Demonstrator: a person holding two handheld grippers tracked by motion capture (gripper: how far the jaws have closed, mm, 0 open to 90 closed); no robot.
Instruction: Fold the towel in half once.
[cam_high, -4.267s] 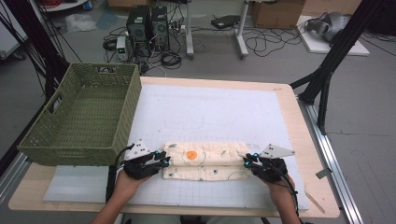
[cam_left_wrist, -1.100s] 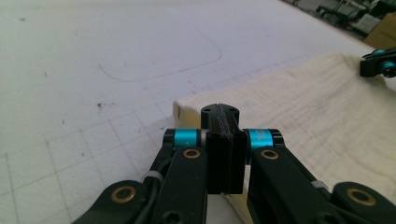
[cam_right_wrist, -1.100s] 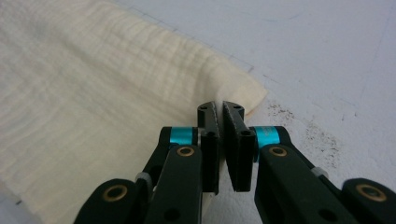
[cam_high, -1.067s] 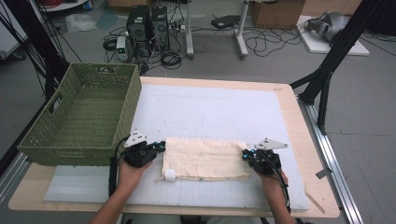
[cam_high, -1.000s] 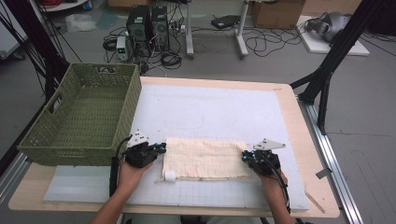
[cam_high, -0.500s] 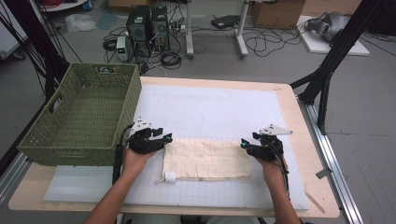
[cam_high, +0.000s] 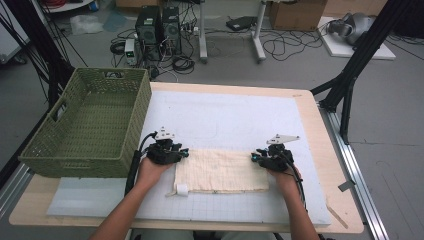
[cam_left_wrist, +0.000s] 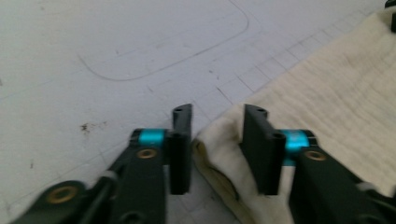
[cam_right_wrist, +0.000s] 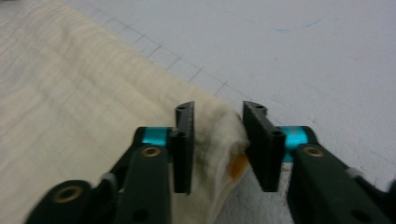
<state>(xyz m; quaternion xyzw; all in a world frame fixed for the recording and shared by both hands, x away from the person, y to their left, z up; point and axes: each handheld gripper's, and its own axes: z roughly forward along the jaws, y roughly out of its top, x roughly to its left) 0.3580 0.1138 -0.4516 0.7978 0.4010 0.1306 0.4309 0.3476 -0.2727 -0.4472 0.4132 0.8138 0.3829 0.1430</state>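
A cream folded cloth (cam_high: 220, 172) lies flat on the white mat (cam_high: 225, 115), near the table's front. My left gripper (cam_high: 184, 152) is at its far left corner. In the left gripper view the jaws (cam_left_wrist: 217, 135) have just been closing, and the bunched corner of the cloth (cam_left_wrist: 336, 88) sits pinched between them. My right gripper (cam_high: 255, 157) is at the far right corner. Its jaws (cam_right_wrist: 217, 135) have also just been closing, and they squeeze a puffed fold of the cloth (cam_right_wrist: 70, 84) with an orange patch (cam_right_wrist: 238, 165) below.
A green woven basket (cam_high: 80, 162) stands at the table's left, close to my left hand. A small white tag (cam_high: 182, 189) curls at the cloth's near left corner. Bare mat stretches beyond the cloth to the far edge.
Both hands slid away from me, from the cloth's side edges to its far corners. The jaws opened on the way and have closed onto the corners.
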